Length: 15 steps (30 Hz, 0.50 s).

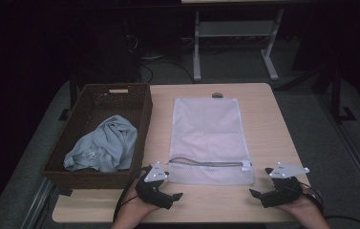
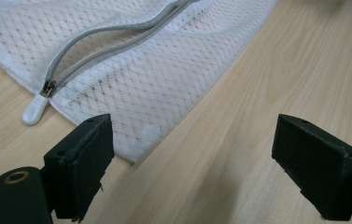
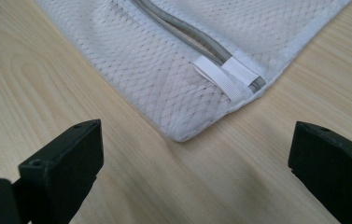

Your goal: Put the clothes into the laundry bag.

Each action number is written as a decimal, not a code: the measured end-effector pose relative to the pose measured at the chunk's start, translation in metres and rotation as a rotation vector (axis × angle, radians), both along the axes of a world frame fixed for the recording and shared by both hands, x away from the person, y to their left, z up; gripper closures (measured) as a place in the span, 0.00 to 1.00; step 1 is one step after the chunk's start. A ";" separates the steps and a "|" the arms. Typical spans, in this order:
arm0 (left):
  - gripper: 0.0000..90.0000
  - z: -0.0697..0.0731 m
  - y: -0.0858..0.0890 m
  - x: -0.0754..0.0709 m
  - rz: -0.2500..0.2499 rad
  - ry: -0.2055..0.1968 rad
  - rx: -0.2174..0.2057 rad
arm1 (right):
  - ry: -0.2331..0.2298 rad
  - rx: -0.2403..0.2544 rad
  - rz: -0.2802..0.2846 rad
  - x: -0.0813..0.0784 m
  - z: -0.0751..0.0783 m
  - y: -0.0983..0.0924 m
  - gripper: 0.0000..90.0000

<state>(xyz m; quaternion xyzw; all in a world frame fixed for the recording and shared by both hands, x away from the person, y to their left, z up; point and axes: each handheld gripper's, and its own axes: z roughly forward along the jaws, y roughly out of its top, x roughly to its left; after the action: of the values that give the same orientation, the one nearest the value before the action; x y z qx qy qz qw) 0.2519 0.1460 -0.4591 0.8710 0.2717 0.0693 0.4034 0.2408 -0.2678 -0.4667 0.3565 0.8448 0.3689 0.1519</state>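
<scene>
1. White mesh laundry bag [image 1: 208, 138] lies flat at the middle of the tabletop [image 1: 263, 119], its grey zipper [image 1: 206, 163] along the near edge.
2. Left hand-held gripper [image 1: 170, 188] rests just beside the bag's near left corner, jaws wide, holding nothing.
3. Right hand-held gripper [image 1: 259, 182] sits near the right corner, likewise wide.
4. Brown wicker basket [image 1: 139, 138] on the left holds a grey-blue cloth [image 1: 103, 145].

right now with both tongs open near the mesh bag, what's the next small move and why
Probably ease the left tongs forward onto the near lip of the zipper opening of the mesh bag and pinch it. The zipper already gapes, both tongs are open and hold nothing, and the grey cloth waits in the basket.
</scene>
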 end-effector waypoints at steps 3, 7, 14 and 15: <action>0.14 0.000 -0.001 0.001 0.000 0.005 -0.003 | 0.002 0.002 0.002 0.000 -0.001 0.000 0.03; 0.14 -0.001 -0.001 0.003 0.000 0.012 0.002 | 0.001 -0.002 0.005 0.001 0.000 -0.001 0.05; 0.14 -0.002 -0.002 0.005 0.006 0.017 -0.001 | -0.005 0.001 -0.001 0.006 0.004 -0.001 0.07; 0.14 -0.001 -0.002 0.005 0.006 0.016 0.001 | -0.007 0.001 -0.005 0.007 0.005 -0.001 0.07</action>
<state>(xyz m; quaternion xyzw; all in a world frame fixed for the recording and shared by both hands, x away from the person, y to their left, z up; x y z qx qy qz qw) 0.2570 0.1436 -0.4605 0.8709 0.2774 0.0638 0.4006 0.2476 -0.2692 -0.4620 0.3575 0.8431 0.3705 0.1557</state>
